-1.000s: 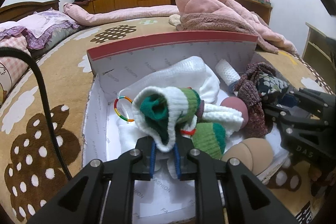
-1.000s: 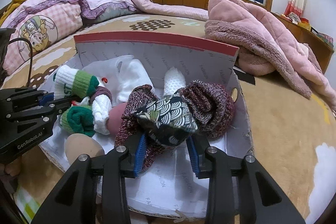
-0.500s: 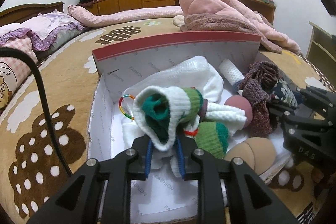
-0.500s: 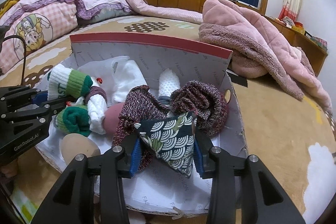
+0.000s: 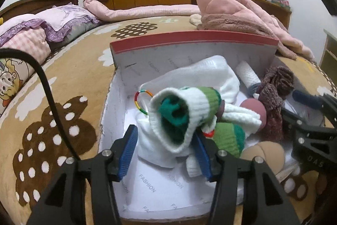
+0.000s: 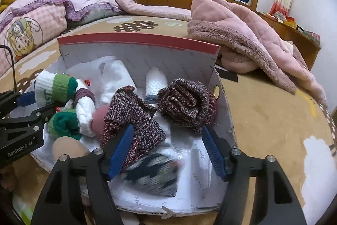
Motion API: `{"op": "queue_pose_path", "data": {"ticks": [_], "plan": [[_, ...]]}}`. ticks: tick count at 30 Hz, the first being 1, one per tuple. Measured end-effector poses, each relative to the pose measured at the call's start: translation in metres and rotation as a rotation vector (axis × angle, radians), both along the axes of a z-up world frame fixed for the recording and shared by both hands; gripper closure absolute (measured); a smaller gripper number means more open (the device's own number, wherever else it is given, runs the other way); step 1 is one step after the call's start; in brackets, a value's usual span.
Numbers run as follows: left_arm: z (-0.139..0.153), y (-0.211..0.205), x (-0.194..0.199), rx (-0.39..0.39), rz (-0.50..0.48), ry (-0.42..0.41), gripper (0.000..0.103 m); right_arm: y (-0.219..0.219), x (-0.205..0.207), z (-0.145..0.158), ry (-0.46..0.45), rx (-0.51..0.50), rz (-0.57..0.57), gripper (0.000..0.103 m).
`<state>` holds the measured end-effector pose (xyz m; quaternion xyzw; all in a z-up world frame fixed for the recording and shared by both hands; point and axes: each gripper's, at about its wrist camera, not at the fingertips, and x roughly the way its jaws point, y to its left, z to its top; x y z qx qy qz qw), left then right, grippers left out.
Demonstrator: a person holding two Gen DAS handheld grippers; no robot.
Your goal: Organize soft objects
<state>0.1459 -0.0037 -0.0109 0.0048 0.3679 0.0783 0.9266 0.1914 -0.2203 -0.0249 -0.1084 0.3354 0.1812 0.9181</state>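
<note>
A white sock with green bands (image 5: 181, 117) lies on the pile in the red-rimmed cardboard box (image 5: 193, 39). It sits between the jaws of my left gripper (image 5: 164, 155), which are opening; the left pad stands clear of it. My right gripper (image 6: 167, 153) is opening too. A navy wave-patterned pouch (image 6: 151, 174), blurred, has slipped below its pads onto the box's white lining. A maroon knit piece (image 6: 185, 107) lies just beyond the right gripper. The box rim (image 6: 137, 41) faces both cameras.
The box also holds white cloths (image 5: 202, 75), a rainbow ring (image 5: 143, 102), a second green sock (image 5: 229, 138) and beige pads (image 5: 263, 153). A pink fleece blanket (image 6: 242, 31) lies on the bed behind the box, pillows (image 6: 31, 20) to the left. A black cable (image 5: 48, 85) crosses the left side.
Both grippers have opened wide without shifting place. The white-green sock is released from the left pads, and the patterned pouch has dropped out of the right gripper into the box.
</note>
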Motion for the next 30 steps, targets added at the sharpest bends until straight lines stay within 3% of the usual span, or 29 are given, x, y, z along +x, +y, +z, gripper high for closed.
{"op": "queue_pose_path", "data": {"ticks": [14,21,30], "plan": [[0.002,0.0,-0.002,-0.029,0.005,0.025,0.044,0.001,-0.006,0.005,0.006,-0.008,-0.045,0.034],[0.011,0.013,0.005,-0.13,0.021,0.146,0.036,0.004,-0.004,0.009,0.076,-0.039,-0.071,0.033],[0.012,0.01,0.0,-0.118,0.046,0.152,0.034,0.005,-0.006,0.011,0.143,-0.054,-0.106,0.033]]}}
